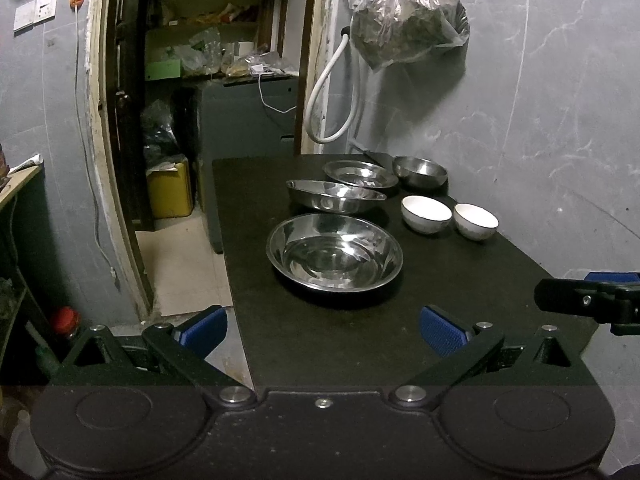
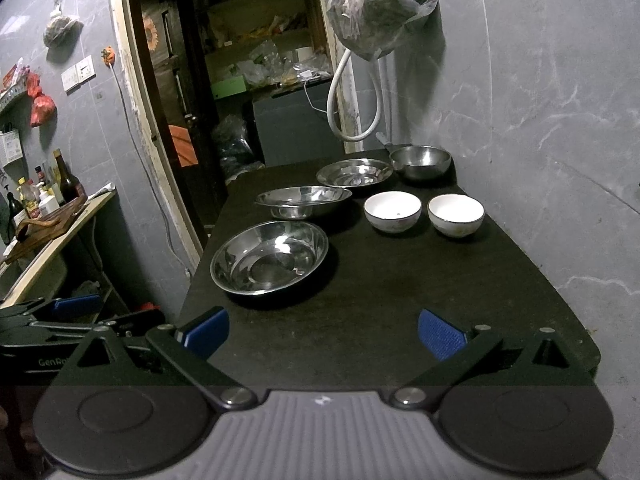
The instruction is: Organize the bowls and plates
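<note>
On a dark table lie three wide steel plates in a row: a near one, a middle one and a far one. A small steel bowl stands at the far end. Two white bowls sit side by side to the right. My left gripper is open over the table's near left edge. My right gripper is open over the near end, holding nothing.
A grey marble wall runs along the table's right side and back. A plastic bag and a white hose hang above the far end. An open doorway with shelves lies at the left. A side shelf with bottles stands at the left.
</note>
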A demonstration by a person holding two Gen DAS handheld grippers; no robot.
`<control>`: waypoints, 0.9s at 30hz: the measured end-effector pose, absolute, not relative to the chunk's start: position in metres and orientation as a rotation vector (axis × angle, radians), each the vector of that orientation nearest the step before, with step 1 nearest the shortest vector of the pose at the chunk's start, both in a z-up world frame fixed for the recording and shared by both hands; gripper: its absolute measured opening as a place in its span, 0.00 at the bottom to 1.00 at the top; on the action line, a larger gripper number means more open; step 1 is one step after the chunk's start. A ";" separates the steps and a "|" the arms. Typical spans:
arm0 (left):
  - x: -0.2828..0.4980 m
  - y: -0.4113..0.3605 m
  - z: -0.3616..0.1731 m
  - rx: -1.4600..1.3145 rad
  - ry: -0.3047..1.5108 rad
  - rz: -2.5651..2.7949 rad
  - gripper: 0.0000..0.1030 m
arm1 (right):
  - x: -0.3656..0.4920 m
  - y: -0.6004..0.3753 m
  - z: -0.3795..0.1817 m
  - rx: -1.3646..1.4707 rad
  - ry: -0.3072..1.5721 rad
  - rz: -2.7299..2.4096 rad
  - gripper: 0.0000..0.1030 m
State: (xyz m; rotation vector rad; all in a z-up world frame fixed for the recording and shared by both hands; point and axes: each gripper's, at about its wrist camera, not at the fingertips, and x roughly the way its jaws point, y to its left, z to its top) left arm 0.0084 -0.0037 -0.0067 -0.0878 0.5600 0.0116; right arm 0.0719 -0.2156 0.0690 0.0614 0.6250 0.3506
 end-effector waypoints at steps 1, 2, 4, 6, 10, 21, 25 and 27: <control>0.009 -0.004 -0.007 -0.088 0.561 0.011 0.99 | 0.072 -0.216 0.068 0.061 0.626 0.351 1.00; 0.009 -0.004 -0.007 -0.088 0.562 0.010 0.99 | 0.075 -0.217 0.069 0.062 0.628 0.352 1.00; 0.011 -0.003 -0.007 -0.089 0.568 0.009 0.99 | 0.076 -0.218 0.069 0.064 0.632 0.351 1.00; 0.012 -0.003 -0.008 -0.089 0.573 0.008 0.99 | 0.077 -0.219 0.068 0.065 0.634 0.350 1.00; 0.015 -0.003 -0.009 -0.089 0.582 0.007 0.99 | 0.081 -0.219 0.067 0.066 0.643 0.351 1.00; 0.030 -0.009 -0.014 -0.081 0.628 0.009 0.99 | 0.093 -0.222 0.060 0.083 0.679 0.349 1.00; 0.040 -0.008 -0.019 -0.088 0.667 0.011 0.99 | 0.103 -0.224 0.055 0.093 0.697 0.356 1.00; 0.047 -0.005 -0.021 -0.105 0.697 0.013 0.99 | 0.109 -0.224 0.054 0.090 0.700 0.362 1.00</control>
